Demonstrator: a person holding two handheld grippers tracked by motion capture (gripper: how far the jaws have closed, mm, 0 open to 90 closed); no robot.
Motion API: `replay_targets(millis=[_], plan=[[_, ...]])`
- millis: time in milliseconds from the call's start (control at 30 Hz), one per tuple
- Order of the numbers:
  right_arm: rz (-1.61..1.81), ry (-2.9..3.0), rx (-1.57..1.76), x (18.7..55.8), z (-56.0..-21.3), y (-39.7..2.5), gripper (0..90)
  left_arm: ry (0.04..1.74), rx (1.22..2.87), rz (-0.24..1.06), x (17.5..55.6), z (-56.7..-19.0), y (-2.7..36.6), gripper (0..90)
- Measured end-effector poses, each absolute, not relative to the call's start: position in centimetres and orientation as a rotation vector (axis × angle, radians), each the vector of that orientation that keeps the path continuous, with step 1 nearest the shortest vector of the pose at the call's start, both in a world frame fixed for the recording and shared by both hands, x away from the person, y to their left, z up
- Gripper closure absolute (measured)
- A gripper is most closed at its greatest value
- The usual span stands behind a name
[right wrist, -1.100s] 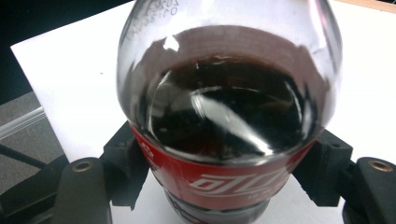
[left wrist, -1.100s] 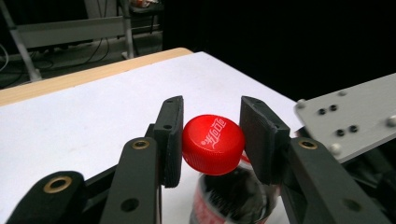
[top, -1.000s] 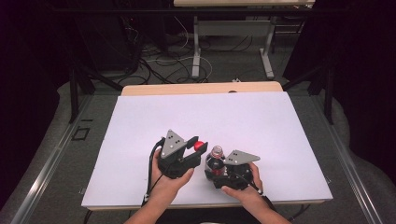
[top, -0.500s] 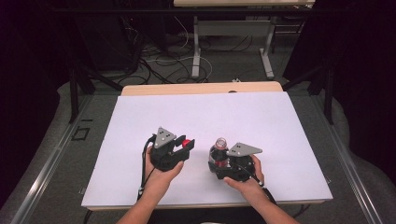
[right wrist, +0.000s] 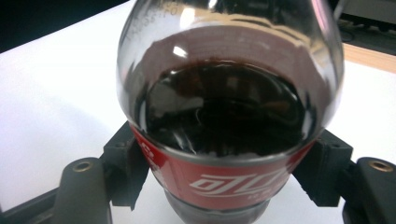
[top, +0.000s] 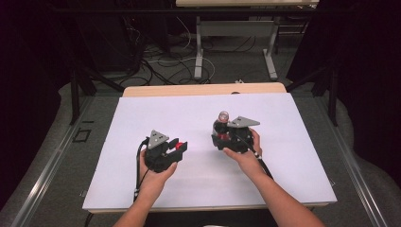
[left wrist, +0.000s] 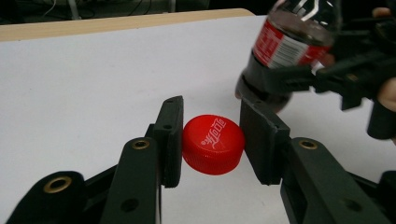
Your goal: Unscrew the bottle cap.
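Gripping cap [left wrist: 213, 144], left tool [left wrist: 212, 140]; bottle [left wrist: 285, 46] beside.

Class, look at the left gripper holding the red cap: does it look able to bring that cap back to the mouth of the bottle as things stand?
Probably yes. The left gripper grips the red cap, and bare table separates it from the bottle held by the right gripper.

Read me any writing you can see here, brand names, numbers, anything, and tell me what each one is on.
White script logo on top of the red cap, held between the left gripper jaws: stylised, letters not legible.
White script on the red label of the cola bottle, clamped in the right gripper: not legible.
Embossed text on the bottle's shoulder: too blurred to read.
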State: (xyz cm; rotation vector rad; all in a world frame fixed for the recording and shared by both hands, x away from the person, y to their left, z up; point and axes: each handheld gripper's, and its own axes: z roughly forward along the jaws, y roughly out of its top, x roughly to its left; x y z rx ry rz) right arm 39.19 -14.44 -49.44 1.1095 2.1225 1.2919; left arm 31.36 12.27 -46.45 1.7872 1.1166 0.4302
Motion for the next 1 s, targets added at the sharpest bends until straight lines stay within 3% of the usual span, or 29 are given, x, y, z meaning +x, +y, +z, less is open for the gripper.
replay_targets(millis=[467,1000], plan=[[1.235,2.129,1.126,45.4,-51.7,-12.3,28.5,1.14,1.785,0.419,31.9,-47.4,12.9,61.6],[1.253,2.164,1.108,45.9,-54.1,-9.7,28.2,1.169,1.795,0.411,32.3,-47.9,13.7,61.6]])
